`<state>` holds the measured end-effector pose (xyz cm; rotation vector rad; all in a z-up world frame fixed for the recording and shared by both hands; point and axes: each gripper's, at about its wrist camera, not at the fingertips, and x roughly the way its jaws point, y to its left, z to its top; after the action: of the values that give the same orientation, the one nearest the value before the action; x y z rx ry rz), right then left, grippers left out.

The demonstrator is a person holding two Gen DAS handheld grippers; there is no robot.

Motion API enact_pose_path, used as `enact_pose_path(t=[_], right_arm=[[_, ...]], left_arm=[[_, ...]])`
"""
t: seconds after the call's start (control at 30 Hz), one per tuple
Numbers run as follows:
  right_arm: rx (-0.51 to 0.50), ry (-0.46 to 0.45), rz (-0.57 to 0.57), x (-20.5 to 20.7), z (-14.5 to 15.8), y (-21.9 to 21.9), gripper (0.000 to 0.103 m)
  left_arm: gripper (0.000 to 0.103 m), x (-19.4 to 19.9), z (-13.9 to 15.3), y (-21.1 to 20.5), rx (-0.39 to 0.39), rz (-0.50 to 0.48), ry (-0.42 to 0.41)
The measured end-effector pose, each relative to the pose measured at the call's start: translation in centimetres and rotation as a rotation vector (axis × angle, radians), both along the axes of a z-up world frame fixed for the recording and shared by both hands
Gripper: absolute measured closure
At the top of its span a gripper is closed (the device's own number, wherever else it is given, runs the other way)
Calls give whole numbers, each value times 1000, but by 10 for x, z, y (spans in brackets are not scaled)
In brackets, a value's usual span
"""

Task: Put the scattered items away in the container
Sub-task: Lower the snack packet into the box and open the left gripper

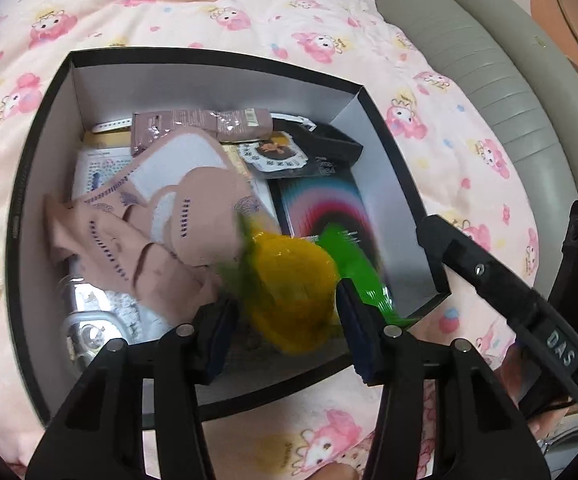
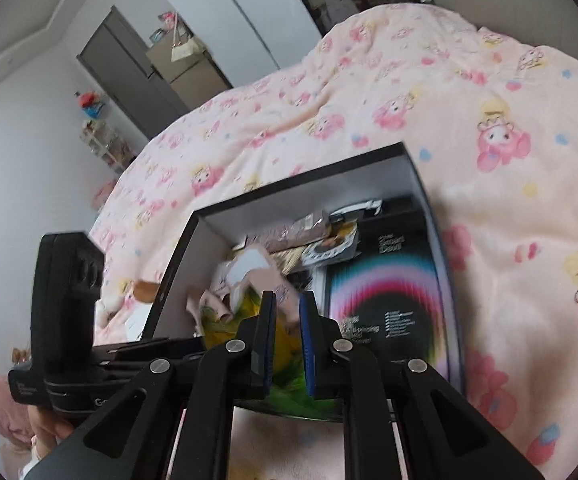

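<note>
**Yellow-and-green item caught above the box's near edge**

A black box (image 1: 217, 58) with white inner walls is seen resting on the pink cartoon-print bed (image 1: 209, 4). Inside it, pink socks (image 1: 157, 220), a brown packet (image 1: 201, 122) toward the far wall and a dark rainbow-printed carton (image 1: 321, 208) are already lying. A blurred yellow-and-green item (image 1: 293, 280) is seen just inside the box's near wall, directly between the fingers of the left gripper (image 1: 285, 316), which stand apart; whether the pads press on it cannot be told. Its long axis cannot be judged through the blur. The right gripper (image 2: 287, 340) is held over the same near wall, its fingers nearly together with a narrow gap and nothing seen clamped. The left hand is judged the nearer, with the item straight ahead of its fingers.
</note>
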<state>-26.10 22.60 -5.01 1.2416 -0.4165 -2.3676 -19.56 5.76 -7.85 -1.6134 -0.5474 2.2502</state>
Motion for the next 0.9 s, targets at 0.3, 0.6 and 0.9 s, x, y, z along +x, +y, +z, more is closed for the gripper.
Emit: enact_pose_path(t=[0.3, 0.6, 0.9], right_arm=[[54, -120, 14, -3, -20, -6, 92], [99, -122, 8, 3, -23, -13, 92], [216, 7, 17, 25, 5, -33, 89]], left_arm=[[62, -1, 1, 0, -100, 62, 20], [67, -2, -16, 17, -60, 39, -16], [63, 38, 28, 17, -184, 82, 157]])
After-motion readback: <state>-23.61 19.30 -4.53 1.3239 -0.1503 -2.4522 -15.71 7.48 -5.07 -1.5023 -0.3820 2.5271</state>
